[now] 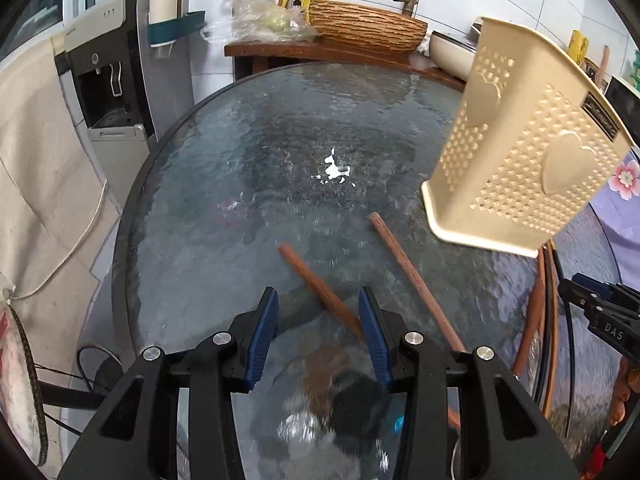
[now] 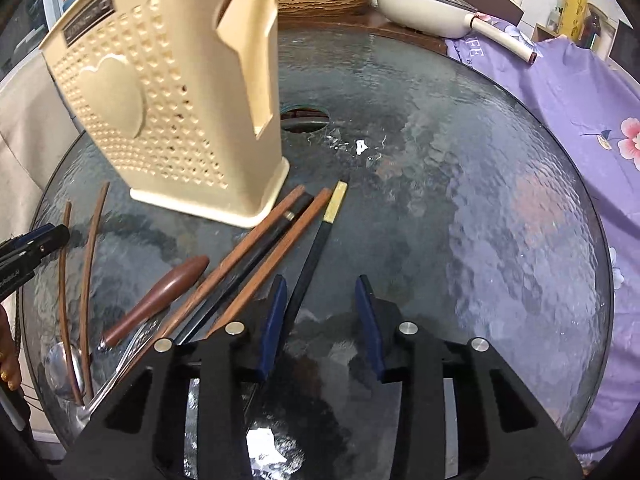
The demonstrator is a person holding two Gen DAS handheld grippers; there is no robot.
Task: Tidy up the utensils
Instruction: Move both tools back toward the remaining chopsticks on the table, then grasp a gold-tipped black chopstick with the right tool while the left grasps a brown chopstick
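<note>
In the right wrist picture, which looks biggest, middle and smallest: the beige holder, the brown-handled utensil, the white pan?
1. Beige utensil holder, though it is nearest.
2. White pan, farther back, so unsure.
3. Brown-handled utensil.

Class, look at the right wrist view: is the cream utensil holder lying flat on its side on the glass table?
No, the cream utensil holder stands upright on its base on the glass table.

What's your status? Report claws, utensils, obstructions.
Left claw open over a brown chopstick. Right claw open, black chopstick at its left finger. Holder upright, unobstructed.
</note>
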